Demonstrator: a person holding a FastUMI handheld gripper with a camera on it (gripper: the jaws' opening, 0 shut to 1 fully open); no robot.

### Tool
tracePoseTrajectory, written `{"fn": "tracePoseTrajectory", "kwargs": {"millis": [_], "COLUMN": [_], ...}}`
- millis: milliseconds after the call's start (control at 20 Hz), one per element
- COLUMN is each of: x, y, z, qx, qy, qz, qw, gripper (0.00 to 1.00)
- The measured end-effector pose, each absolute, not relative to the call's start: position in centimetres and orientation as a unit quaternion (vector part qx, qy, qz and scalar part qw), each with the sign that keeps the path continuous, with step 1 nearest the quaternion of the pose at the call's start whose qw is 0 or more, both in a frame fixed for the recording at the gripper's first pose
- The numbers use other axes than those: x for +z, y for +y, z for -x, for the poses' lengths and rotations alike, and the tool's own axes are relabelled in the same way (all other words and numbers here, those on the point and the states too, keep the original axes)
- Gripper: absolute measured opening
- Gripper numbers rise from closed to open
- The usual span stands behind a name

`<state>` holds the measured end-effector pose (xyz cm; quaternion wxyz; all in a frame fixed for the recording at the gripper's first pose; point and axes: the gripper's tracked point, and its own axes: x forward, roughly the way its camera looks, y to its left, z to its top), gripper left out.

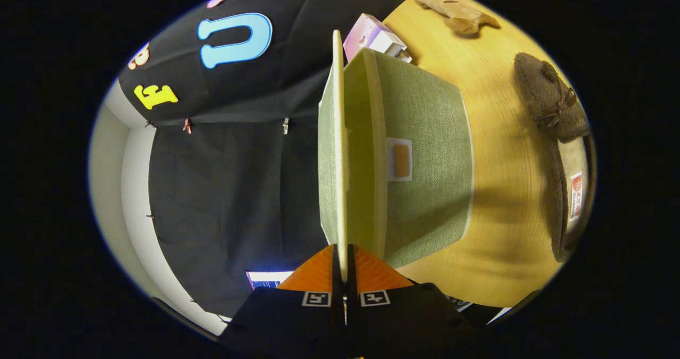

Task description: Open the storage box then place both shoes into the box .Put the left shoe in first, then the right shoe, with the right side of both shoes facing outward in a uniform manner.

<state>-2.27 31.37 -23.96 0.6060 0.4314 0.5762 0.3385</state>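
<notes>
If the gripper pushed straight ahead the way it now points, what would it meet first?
The gripper is already shut on the thin edge of the green lid of the storage box. Going straight on, it would slide further along that lid panel; beyond it is probably the booth wall, though depth is unclear.

Warm, even light; the storage box (425,162) casts a soft shadow on the table (499,231); fisheye bends the edges.

Green fabric storage box (425,157) interior: hidden behind the raised lid (336,152), seen edge-on.
Lid lower edge: covered where the gripper (343,274) jaws close on it.
Dark brown fuzzy shoe (552,96): sole side out of sight.
Second shoe (568,199): partly cut off; label unreadable.
Tan plush toy (454,8) on yellow wooden tabletop (504,189): partly cut off.
Pink-white carton (374,35): lower part hidden behind box.
</notes>
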Motion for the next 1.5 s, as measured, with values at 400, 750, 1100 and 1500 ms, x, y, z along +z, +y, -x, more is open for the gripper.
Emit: {"fn": "tracePoseTrajectory", "kwargs": {"millis": [400, 750, 1100, 1500], "x": [-17.6, -10.1, -10.0, -12.9], "y": [34.2, 43.4, 54.5, 63.0], "z": [1.0, 0.2, 1.1, 2.1], "qx": [0.33, 0.388, 0.41, 0.396], "qy": [0.569, 0.538, 0.541, 0.561], "qz": [-0.38, -0.275, -0.179, -0.15], "qw": [0.65, 0.696, 0.712, 0.711], "gripper": [0.05, 0.05, 0.05, 0.08]}}
